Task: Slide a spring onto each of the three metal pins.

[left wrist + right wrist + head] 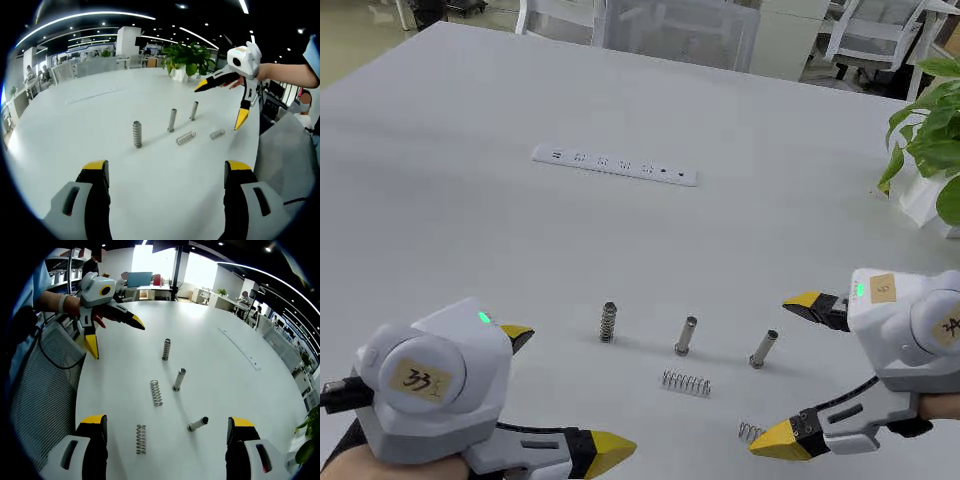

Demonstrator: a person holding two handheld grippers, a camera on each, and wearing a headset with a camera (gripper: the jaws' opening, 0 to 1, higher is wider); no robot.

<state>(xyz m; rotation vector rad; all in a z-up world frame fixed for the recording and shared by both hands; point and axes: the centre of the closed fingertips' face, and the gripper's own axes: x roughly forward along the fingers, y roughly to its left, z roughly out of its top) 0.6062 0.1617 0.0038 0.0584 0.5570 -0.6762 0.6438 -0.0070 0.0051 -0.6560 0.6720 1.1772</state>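
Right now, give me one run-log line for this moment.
sprung pin: one | bare pins: two | loose springs: two, on table | left gripper: open, empty | right gripper: open, empty

Big matte white table (440, 200). White power strip (615, 165) lies on it, well ahead of the left gripper (580, 388). Potted plant (930, 130) stands ahead and to the right of the right gripper (772, 375), near the table edge. White chairs (680, 35) past the far edge. Open-plan office: ceiling light strips (75, 17), bright windows (200, 270).
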